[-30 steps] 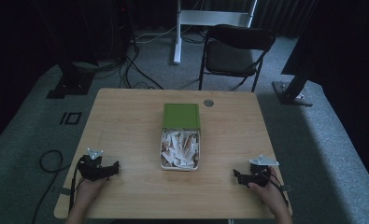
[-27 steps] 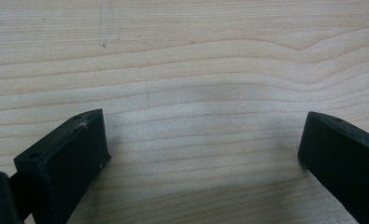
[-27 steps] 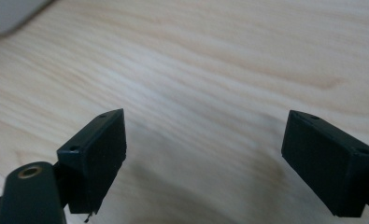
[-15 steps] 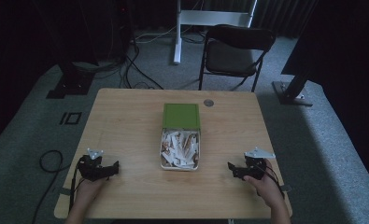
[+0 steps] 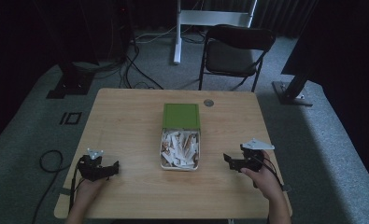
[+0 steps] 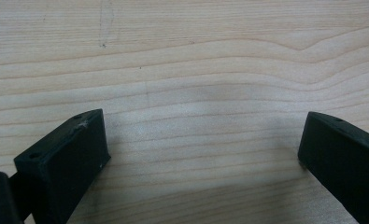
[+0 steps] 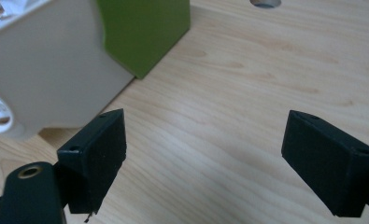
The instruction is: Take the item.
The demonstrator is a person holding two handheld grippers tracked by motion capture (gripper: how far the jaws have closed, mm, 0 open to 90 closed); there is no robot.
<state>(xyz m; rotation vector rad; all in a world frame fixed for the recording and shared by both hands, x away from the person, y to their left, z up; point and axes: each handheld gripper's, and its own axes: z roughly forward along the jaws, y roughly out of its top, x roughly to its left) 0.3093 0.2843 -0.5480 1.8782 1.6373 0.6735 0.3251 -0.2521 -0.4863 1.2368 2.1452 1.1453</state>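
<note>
A white open box (image 5: 180, 164) full of white paper scraps (image 5: 178, 147) sits mid-table, its green lid (image 5: 181, 115) lying flat against its far end. My left gripper (image 5: 114, 168) rests open at the table's front left, well apart from the box. In the left gripper view its jaws (image 6: 198, 158) stand wide over bare wood. My right gripper (image 5: 227, 159) is open to the right of the box, lifted a little and pointing at it. The right gripper view has its jaws (image 7: 205, 156) spread, with the white box wall (image 7: 42, 65) and green lid (image 7: 142, 30) close ahead on the left.
The wooden table (image 5: 126, 121) has a round grommet hole (image 5: 208, 102) behind the lid. A black folding chair (image 5: 236, 51) stands beyond the far edge, with stands and cables on the grey carpet around it.
My right gripper has lifted and moved left toward the box. The left gripper has stayed still.
</note>
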